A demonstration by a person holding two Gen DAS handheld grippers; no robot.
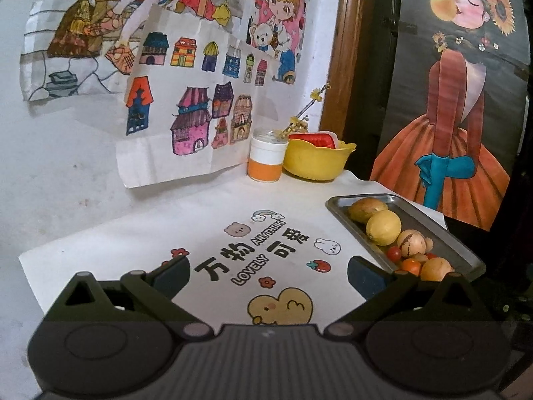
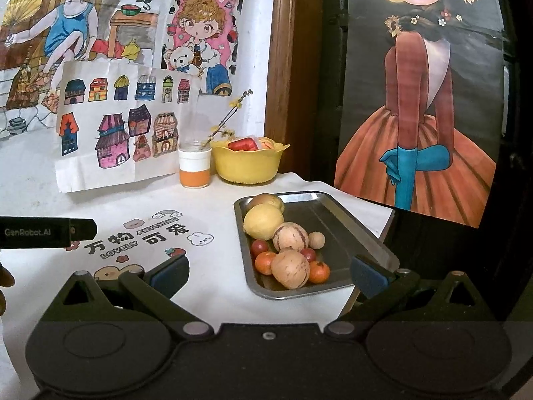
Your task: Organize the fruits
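Both tongs, left (image 1: 268, 275) and right (image 2: 269, 271), gape empty above the fruit-filled metal tray (image 2: 336, 206).

The white cloth (image 1: 213, 220) spread over the table carried the only print near at hand: large black Chinese characters reading "万物" and "可爱", with the English words "ANYTHING" and "LOVELY" running slantwise between them, all lying toward the middle of the cloth. On the wall behind the far edge of the table, the pink cartoon drawing (image 2: 203, 30) of a curly-haired child had "MORNING" lettered across its top. A black hand-held gripper (image 2: 46, 233) reaching in from the left edge bore "GenRobot.AI" in pale letters along its side. I could read nothing else.
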